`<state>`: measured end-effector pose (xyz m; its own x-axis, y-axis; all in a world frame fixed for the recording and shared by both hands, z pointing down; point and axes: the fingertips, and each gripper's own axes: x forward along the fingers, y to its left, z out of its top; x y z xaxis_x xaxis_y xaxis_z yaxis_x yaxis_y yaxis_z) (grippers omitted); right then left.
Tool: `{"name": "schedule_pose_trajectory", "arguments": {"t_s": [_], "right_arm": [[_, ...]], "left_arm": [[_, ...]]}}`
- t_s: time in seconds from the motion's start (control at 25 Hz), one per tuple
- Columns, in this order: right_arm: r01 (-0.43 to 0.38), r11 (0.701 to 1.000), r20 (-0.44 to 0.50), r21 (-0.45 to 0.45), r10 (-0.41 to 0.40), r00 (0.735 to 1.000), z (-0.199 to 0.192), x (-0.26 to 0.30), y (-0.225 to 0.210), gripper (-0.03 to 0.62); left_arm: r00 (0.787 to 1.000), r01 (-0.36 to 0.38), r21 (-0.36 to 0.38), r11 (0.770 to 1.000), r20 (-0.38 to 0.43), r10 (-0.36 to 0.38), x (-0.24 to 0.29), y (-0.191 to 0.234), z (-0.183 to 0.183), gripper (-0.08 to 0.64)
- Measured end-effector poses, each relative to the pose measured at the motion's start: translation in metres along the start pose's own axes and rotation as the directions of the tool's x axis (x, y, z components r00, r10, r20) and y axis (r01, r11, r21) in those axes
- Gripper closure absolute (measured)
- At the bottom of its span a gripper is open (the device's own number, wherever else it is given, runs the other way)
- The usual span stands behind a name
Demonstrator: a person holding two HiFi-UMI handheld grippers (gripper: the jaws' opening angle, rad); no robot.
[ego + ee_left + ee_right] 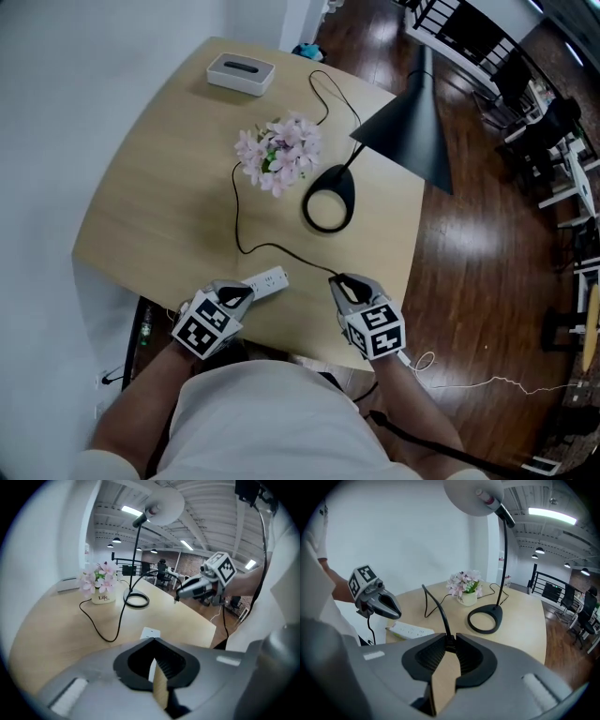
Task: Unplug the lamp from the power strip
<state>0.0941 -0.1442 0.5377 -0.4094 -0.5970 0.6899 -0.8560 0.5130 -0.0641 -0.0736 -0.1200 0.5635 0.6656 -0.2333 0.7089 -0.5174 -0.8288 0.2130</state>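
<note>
The black desk lamp has its ring base (pixel 328 199) mid-table and its cone shade (pixel 412 122) out to the right. Its black cord (pixel 240 225) curves across the wooden table (pixel 159 178) into my right gripper (pixel 336 281), which is shut on the cord's plug end (pixel 449 639). The plug is out of the white power strip (pixel 265 281), which lies flat near the front edge, apart from the right gripper. My left gripper (pixel 242 292) is shut and holds nothing; it hovers at the strip's left end. The strip (pixel 151 633) shows just past its tips.
A pot of pink flowers (pixel 279 153) stands left of the lamp base. A white box (pixel 241 73) sits at the table's far edge. The table's front edge is right under both grippers. Dark wood floor (pixel 487 272) with a thin white cable lies to the right.
</note>
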Motion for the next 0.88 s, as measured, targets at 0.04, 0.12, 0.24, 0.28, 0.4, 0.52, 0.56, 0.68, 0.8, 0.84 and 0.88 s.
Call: {"name": "schedule_pose_trajectory", "arguments": {"t_s": [0.04, 0.12, 0.24, 0.28, 0.4, 0.52, 0.56, 0.68, 0.8, 0.84, 0.88], "right_arm": [[-0.004, 1.000, -0.011, -0.001, 0.004, 1.000, -0.009, 0.003, -0.003, 0.522], [-0.012, 1.000, -0.033, -0.008, 0.012, 0.999, -0.027, 0.012, -0.010, 0.522], [-0.027, 1.000, -0.053, -0.016, 0.026, 0.998, -0.051, 0.023, -0.020, 0.522], [-0.032, 0.999, -0.054, -0.020, 0.030, 0.998, -0.057, 0.027, -0.023, 0.522], [-0.047, 0.998, -0.055, -0.035, 0.045, 0.997, -0.070, 0.036, -0.029, 0.520], [-0.065, 0.996, -0.061, -0.053, 0.062, 0.996, -0.077, 0.039, -0.031, 0.517], [-0.072, 0.996, -0.066, -0.060, 0.068, 0.995, -0.080, 0.041, -0.032, 0.517], [-0.093, 0.992, -0.080, -0.086, 0.086, 0.993, -0.088, 0.046, -0.035, 0.511], [-0.119, 0.986, -0.070, -0.117, 0.112, 0.991, -0.089, 0.049, -0.035, 0.508], [-0.130, 0.984, -0.065, -0.123, 0.123, 0.990, -0.089, 0.050, -0.033, 0.506], [-0.141, 0.982, -0.062, -0.127, 0.134, 0.989, -0.089, 0.050, -0.033, 0.503]], "left_arm": [[0.999, -0.010, -0.022, 1.000, 0.030, 0.011, -0.006, -0.004, 0.005, 0.558], [0.996, -0.033, -0.065, 0.997, 0.082, 0.038, -0.015, -0.011, 0.012, 0.558], [0.984, -0.062, -0.128, 0.990, 0.159, 0.082, -0.028, -0.021, 0.022, 0.558], [0.978, -0.069, -0.147, 0.987, 0.186, 0.096, -0.032, -0.024, 0.025, 0.558], [0.959, -0.096, -0.190, 0.977, 0.246, 0.142, -0.045, -0.031, 0.033, 0.558], [0.946, -0.135, -0.236, 0.962, 0.257, 0.196, -0.056, -0.036, 0.034, 0.558], [0.942, -0.148, -0.253, 0.956, 0.258, 0.214, -0.060, -0.036, 0.034, 0.558], [0.928, -0.194, -0.285, 0.939, 0.257, 0.270, -0.069, -0.039, 0.034, 0.558], [0.909, -0.245, -0.307, 0.919, 0.257, 0.329, -0.085, -0.049, 0.031, 0.558], [0.899, -0.264, -0.323, 0.909, 0.258, 0.353, -0.092, -0.054, 0.030, 0.558], [0.889, -0.283, -0.340, 0.897, 0.258, 0.378, -0.100, -0.059, 0.028, 0.558]]}}
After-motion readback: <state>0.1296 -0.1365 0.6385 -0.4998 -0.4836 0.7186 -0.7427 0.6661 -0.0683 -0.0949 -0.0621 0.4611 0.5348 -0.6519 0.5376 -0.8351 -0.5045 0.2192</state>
